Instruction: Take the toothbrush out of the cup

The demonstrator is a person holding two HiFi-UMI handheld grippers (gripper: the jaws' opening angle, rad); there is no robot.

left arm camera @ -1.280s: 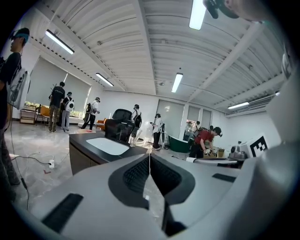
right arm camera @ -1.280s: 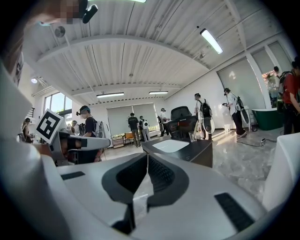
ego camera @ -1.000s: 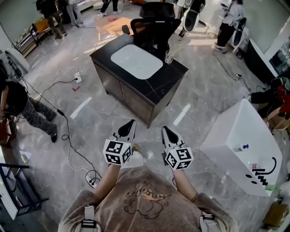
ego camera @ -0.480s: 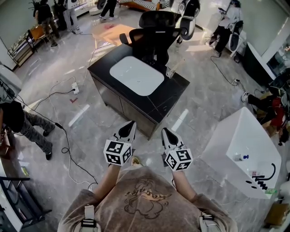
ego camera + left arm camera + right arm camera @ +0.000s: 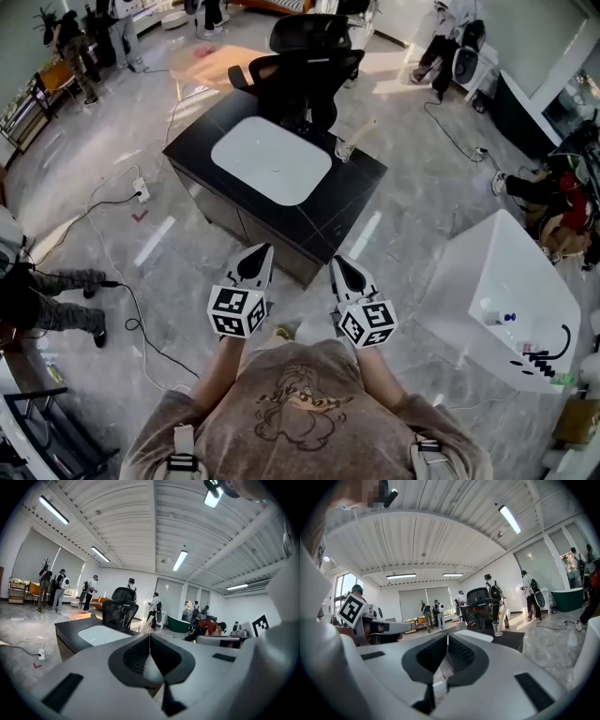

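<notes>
A clear cup [image 5: 344, 150] stands on the right back corner of a black counter [image 5: 352, 192], with a pale toothbrush [image 5: 362, 129] leaning out of it to the right. A white basin [image 5: 270, 159] is set into the countertop. Both grippers are held side by side over the floor, short of the counter's near edge and well apart from the cup. My left gripper [image 5: 262, 249] [image 5: 150, 637] is shut and empty. My right gripper [image 5: 335, 260] [image 5: 447, 637] is shut and empty too. In the right gripper view the cup [image 5: 497, 628] and toothbrush [image 5: 503, 614] show ahead to the right.
A black office chair [image 5: 302, 67] stands behind the counter. A white cabinet [image 5: 502, 305] with small items on top is at the right. Cables [image 5: 131, 309] trail over the marble floor at the left, near a person's legs [image 5: 47, 305]. Other people stand along the far walls.
Both grippers have moved forward together towards the counter, which now lies nearer in the head view. Their jaws have stayed shut.
</notes>
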